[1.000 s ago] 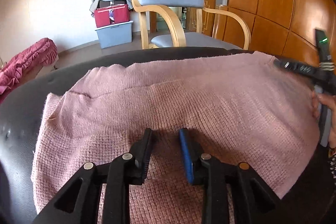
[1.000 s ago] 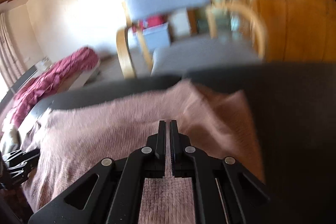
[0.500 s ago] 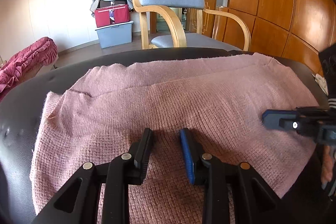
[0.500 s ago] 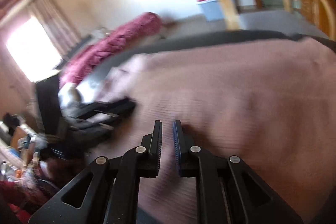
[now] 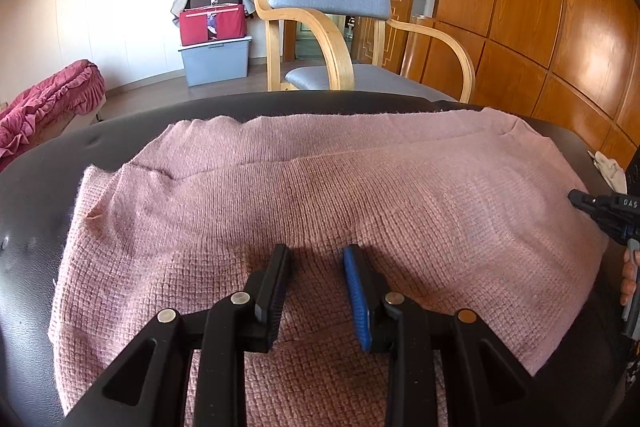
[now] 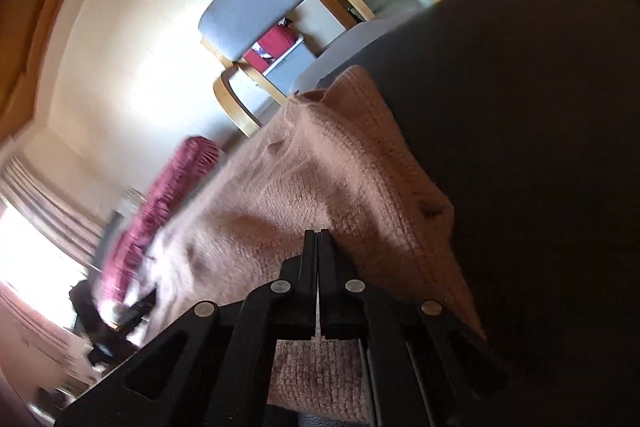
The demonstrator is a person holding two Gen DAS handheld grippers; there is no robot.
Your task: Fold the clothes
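Observation:
A pink knitted garment point(image 5: 320, 195) lies folded lengthwise across a black padded surface point(image 5: 36, 211). My left gripper point(image 5: 318, 255) is open and rests low over the garment's near middle, holding nothing. My right gripper point(image 6: 318, 237) is shut on the garment's right edge point(image 6: 360, 187), with knit showing between its fingers; the view is tilted and the edge looks lifted. The right gripper also shows at the right edge of the left wrist view point(image 5: 600, 211).
A wooden armchair with blue cushions point(image 5: 328, 19) stands behind the surface. A grey bin with a red bag point(image 5: 214, 43) sits by the wall. A red ruffled cloth point(image 5: 44, 99) lies at left. Wooden cabinets point(image 5: 540, 7) line the right.
My right gripper has swung back to the garment's right edge, closed on it and rolled sideways. It was open half a second ago. The left gripper has not moved.

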